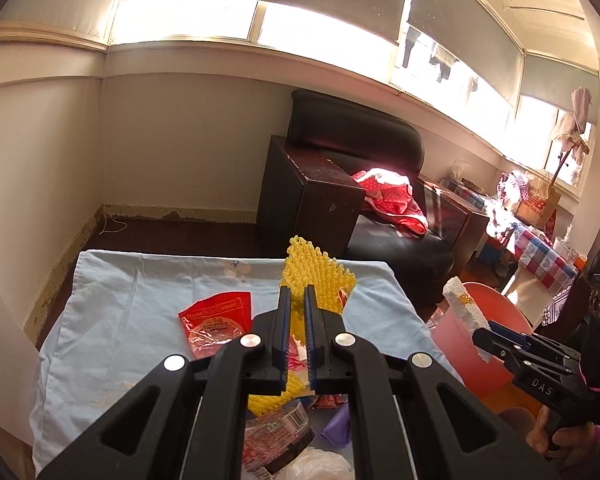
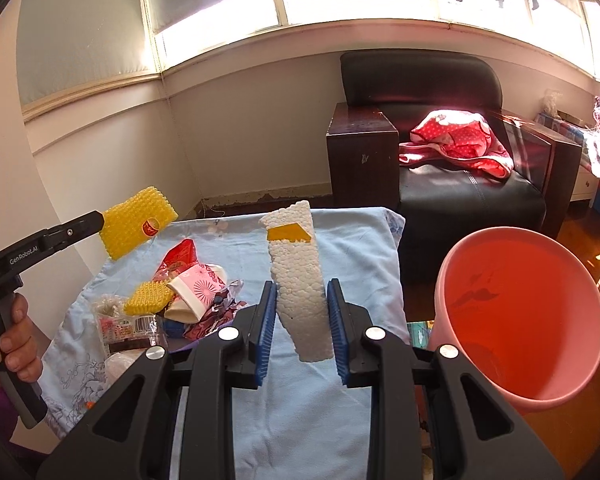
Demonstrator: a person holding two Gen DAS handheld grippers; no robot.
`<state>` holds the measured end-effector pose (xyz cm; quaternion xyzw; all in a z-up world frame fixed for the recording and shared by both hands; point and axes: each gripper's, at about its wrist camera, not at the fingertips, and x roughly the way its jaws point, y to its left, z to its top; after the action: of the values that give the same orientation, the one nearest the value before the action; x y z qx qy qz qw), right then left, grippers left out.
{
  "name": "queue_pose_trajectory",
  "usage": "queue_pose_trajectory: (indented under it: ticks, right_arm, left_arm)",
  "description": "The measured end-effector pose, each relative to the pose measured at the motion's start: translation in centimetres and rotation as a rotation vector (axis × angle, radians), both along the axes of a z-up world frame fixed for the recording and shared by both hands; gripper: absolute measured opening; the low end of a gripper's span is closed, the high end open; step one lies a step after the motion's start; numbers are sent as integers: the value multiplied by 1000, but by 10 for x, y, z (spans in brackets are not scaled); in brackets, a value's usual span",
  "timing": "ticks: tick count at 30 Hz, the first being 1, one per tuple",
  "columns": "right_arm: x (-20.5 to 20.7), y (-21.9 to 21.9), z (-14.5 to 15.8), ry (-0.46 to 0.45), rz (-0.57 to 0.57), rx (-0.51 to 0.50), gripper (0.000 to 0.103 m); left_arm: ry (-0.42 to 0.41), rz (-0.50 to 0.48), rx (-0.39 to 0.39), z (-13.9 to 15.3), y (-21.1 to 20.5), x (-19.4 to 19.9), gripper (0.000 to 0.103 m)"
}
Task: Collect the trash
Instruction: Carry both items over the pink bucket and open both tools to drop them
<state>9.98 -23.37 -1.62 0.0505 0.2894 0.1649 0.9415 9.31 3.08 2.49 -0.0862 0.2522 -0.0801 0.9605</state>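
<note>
My left gripper [image 1: 298,294] is shut on a yellow foam net [image 1: 318,276] and holds it above the blue-clothed table [image 1: 132,292]; it also shows in the right wrist view [image 2: 134,226]. My right gripper [image 2: 302,290] is shut on a white styrofoam piece [image 2: 300,280] with a yellow sticker, held above the table to the left of the pink bucket [image 2: 524,320]. A pile of trash [image 2: 168,308] lies on the table: a red wrapper [image 1: 216,320], a paper cup [image 2: 198,292], a second yellow net piece [image 2: 148,298], plastic wrappers.
A black armchair [image 2: 460,160] with a red cloth [image 2: 456,140] stands beyond the table. A cluttered checkered table [image 1: 540,252] is at the far right. Wall and windows are behind.
</note>
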Motion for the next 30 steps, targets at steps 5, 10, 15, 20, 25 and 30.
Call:
queue_pose_trajectory:
  ticks: [5, 10, 15, 20, 25, 30]
  right_arm:
    - [-8, -24, 3, -19, -73, 15, 26]
    - [-11, -56, 2, -26, -158, 28, 26]
    - [-15, -93, -5, -23, -252, 36, 26]
    - [-19, -126, -16, -8, -333, 33, 26]
    - [-19, -153, -30, 24, -385, 48, 26]
    - [-13, -169, -41, 58, -404, 44, 26]
  left_arm:
    - [-2, -81, -16, 4, -36, 0, 6]
    - [5, -179, -5, 7, -83, 1, 6]
    - [20, -278, -1, 8, -134, 3, 6]
    - [42, -361, 29, -1, -185, 8, 6]
    - [80, -418, 66, -13, -232, 16, 6]
    - [127, -449, 117, -30, -269, 26, 6]
